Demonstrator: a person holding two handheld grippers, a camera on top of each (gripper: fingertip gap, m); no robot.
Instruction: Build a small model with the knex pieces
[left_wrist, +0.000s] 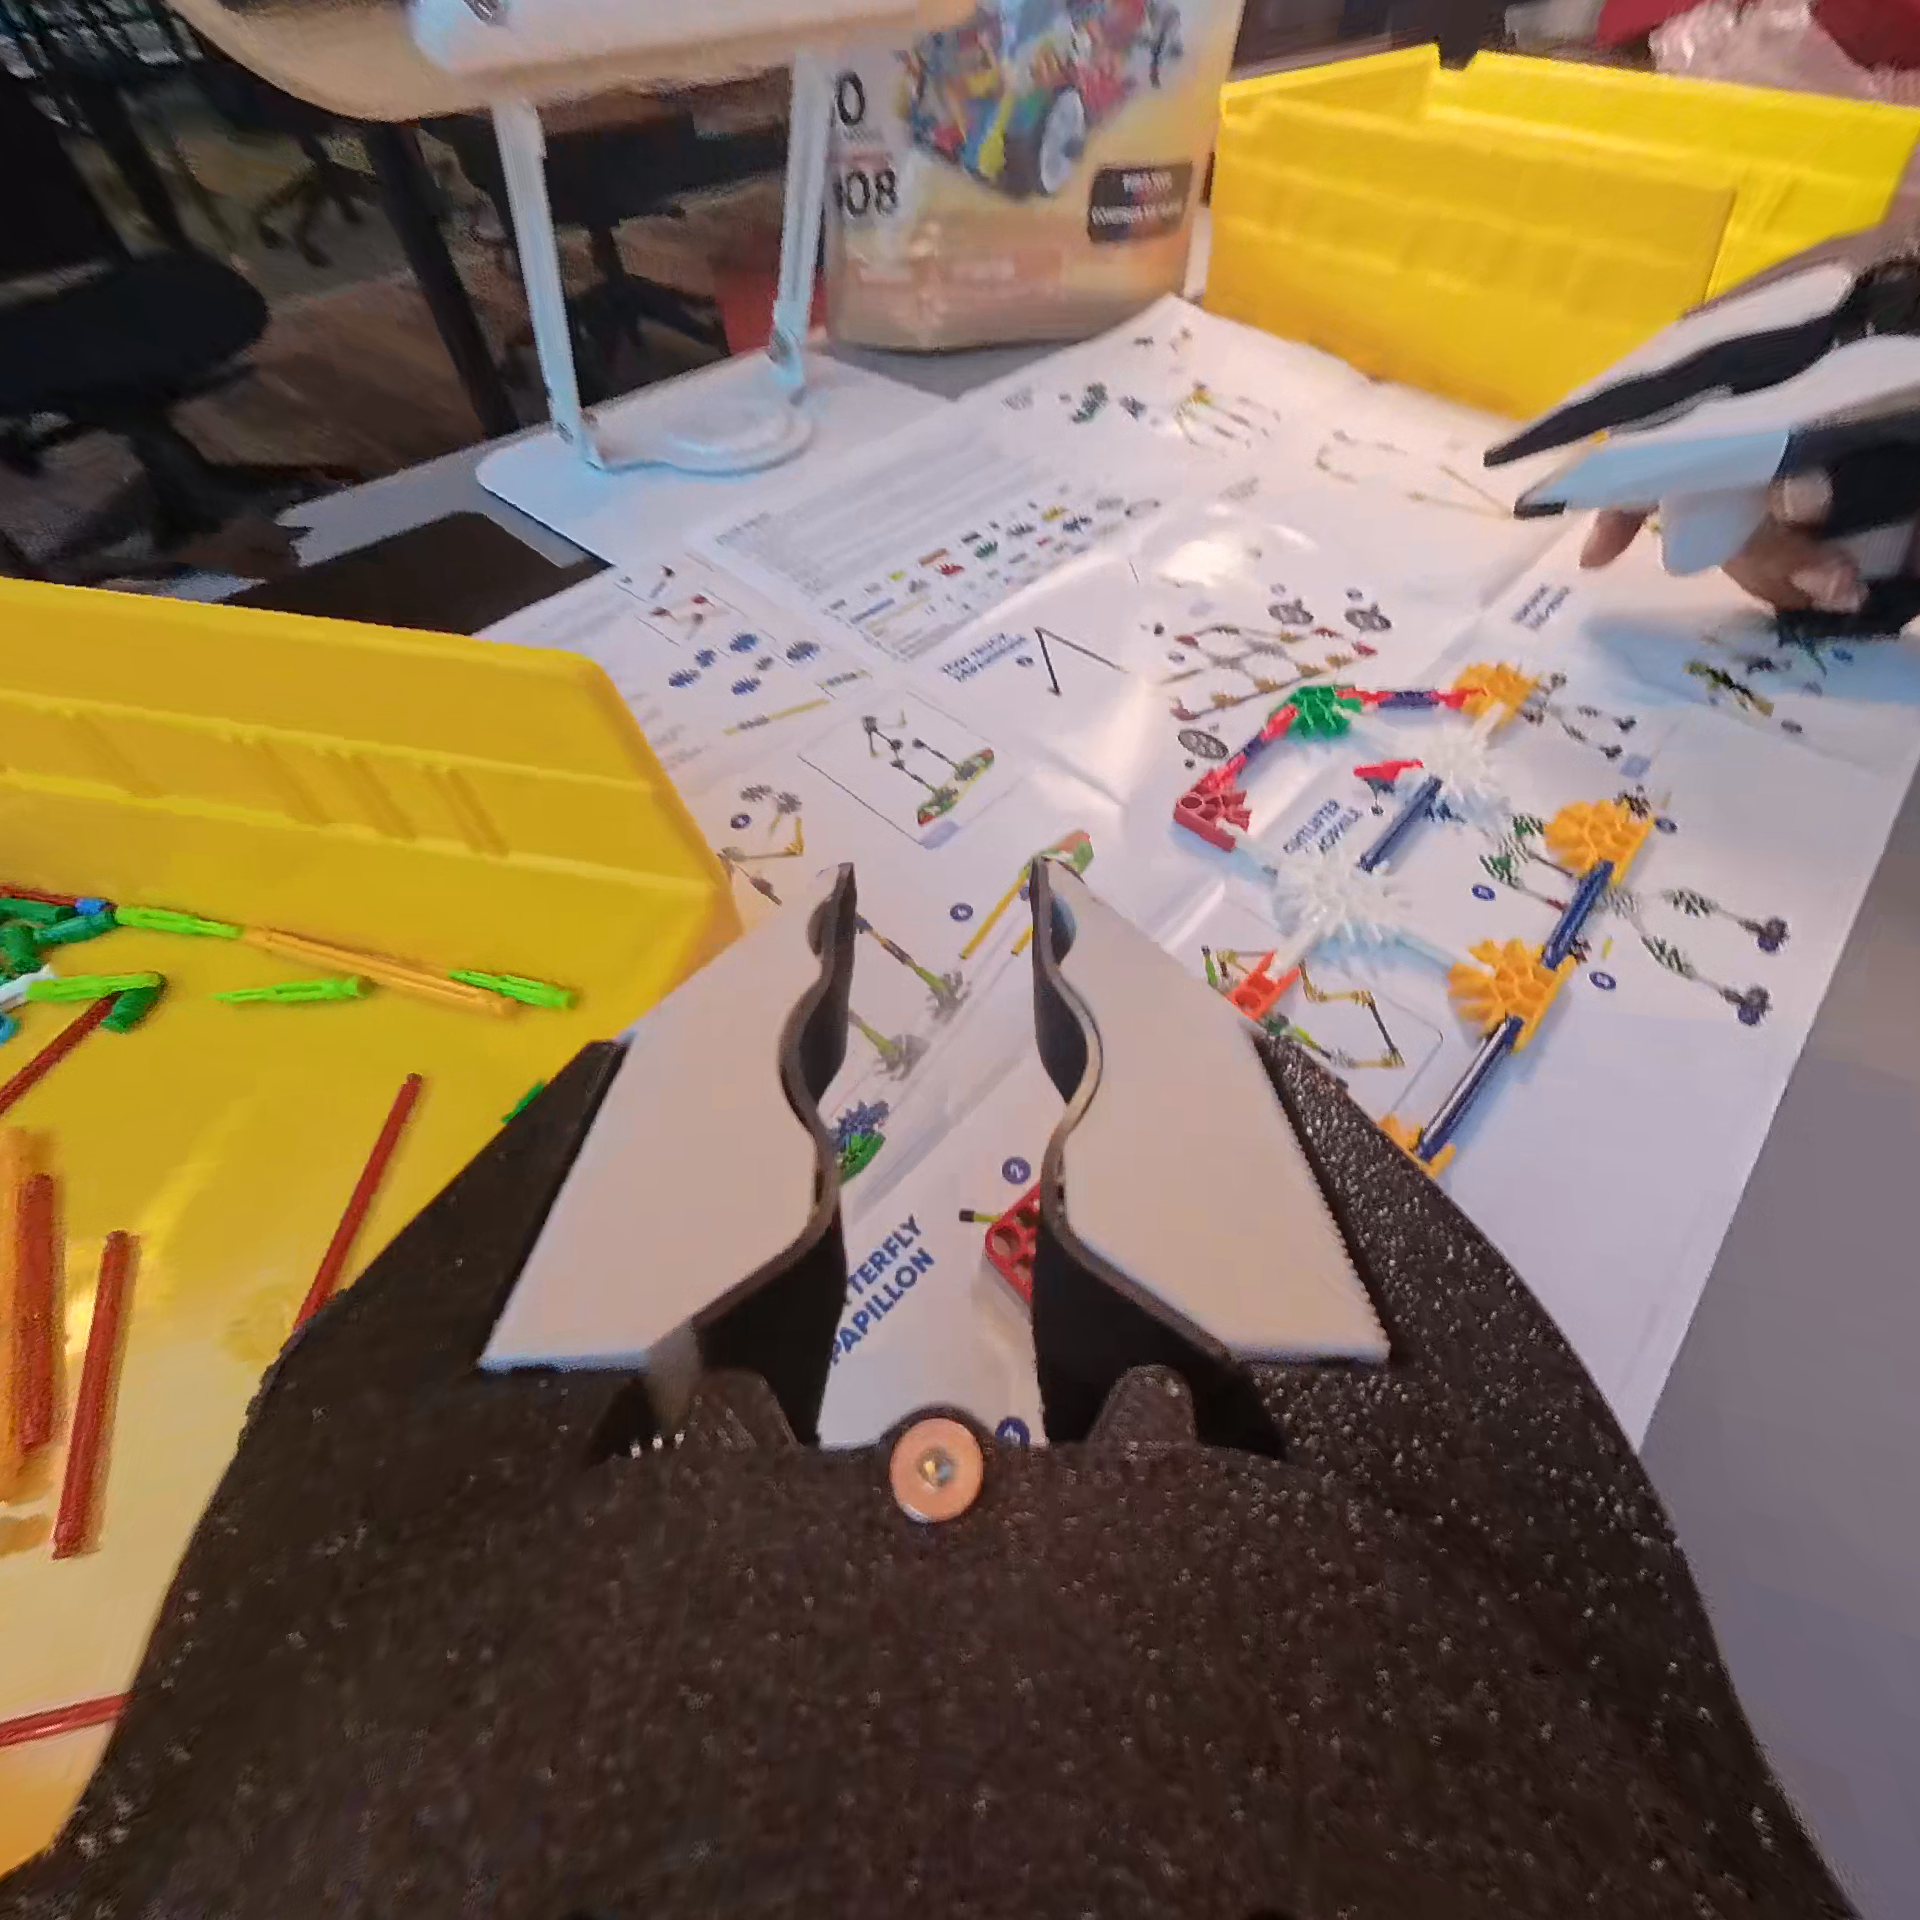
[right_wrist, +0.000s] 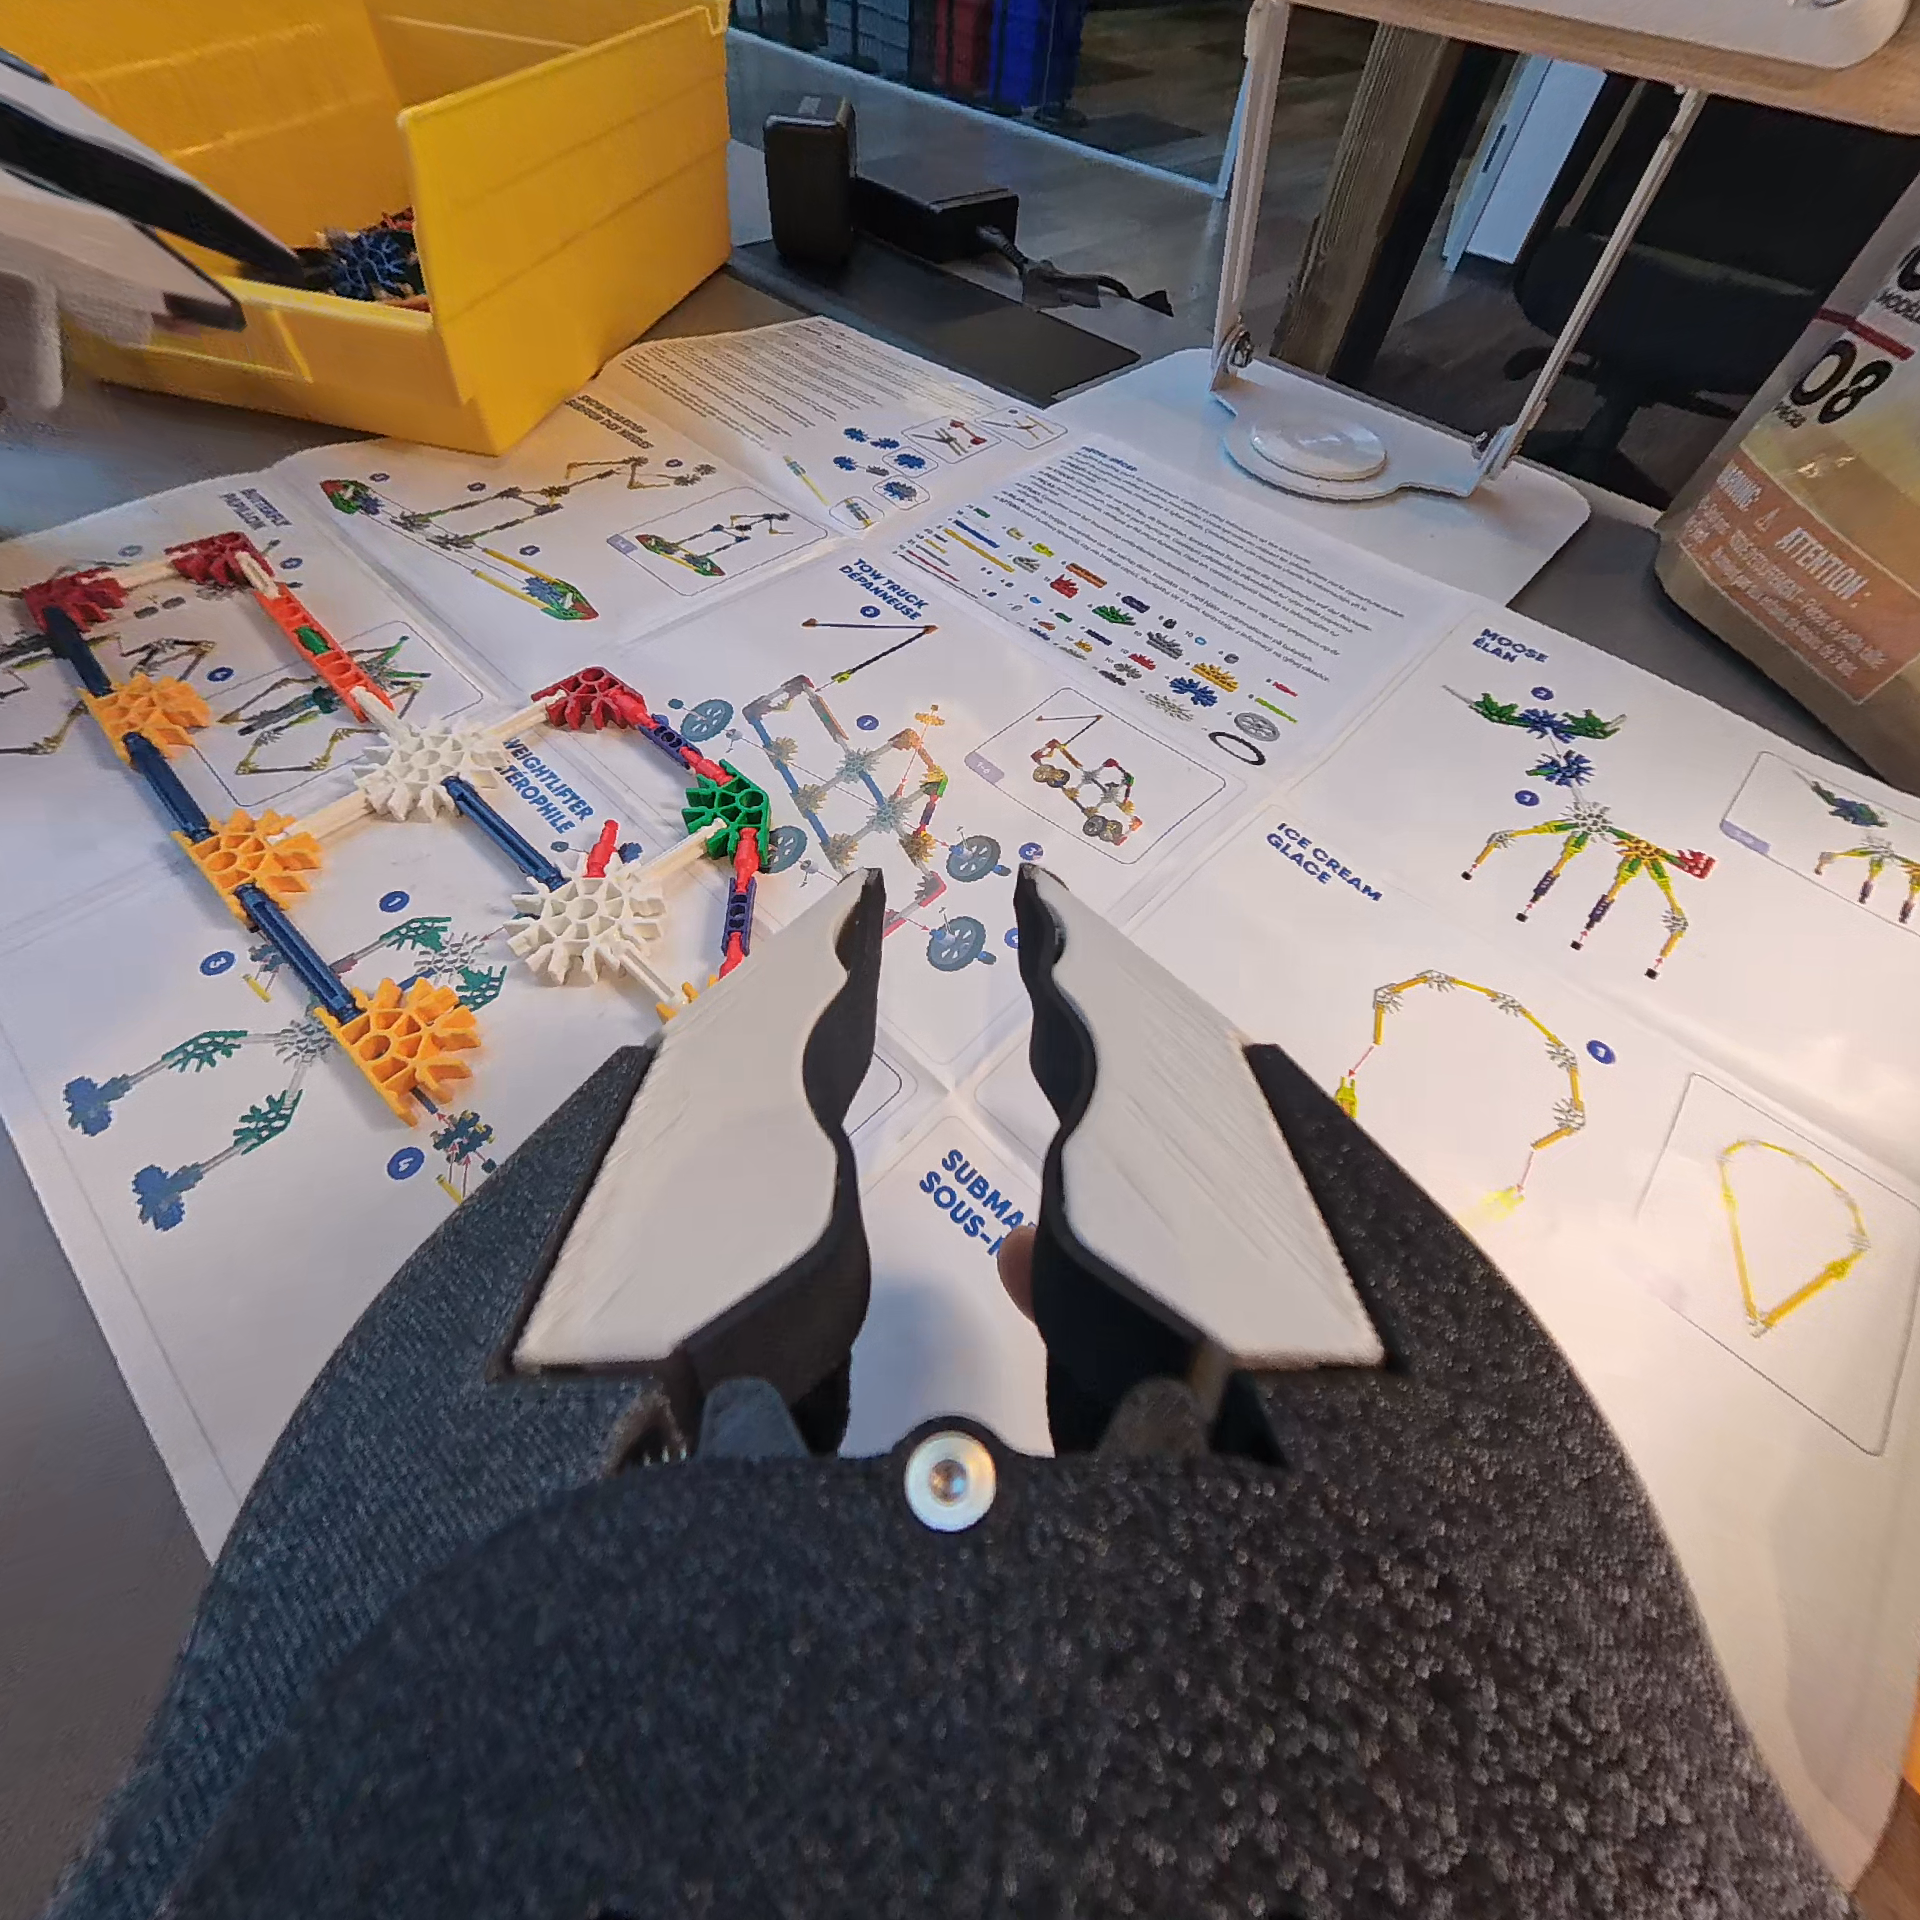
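Observation:
A flat model of rods and snowflake connectors (left_wrist: 1455, 862) lies on a large white instruction sheet (left_wrist: 1039, 582); it has orange, white, red and green connectors and blue rods. It also shows in the right wrist view (right_wrist: 416, 821). My left gripper (left_wrist: 943, 883) is open and empty, above the sheet beside a yellow bin (left_wrist: 312, 831) holding loose green, orange and red rods. My right gripper (right_wrist: 951, 883) is open and empty, above the sheet just right of the model. The right gripper also shows far right in the left wrist view (left_wrist: 1662, 436), held by a hand.
A second yellow bin (left_wrist: 1507, 239) stands at the back, holding dark blue connectors in the right wrist view (right_wrist: 374, 260). A white lamp base (right_wrist: 1309, 457) and a printed toy box (left_wrist: 1039, 177) stand behind the sheet. A black adapter (right_wrist: 821, 187) lies beyond. The tips of one gripper are about 30 cm away from the tips of the other.

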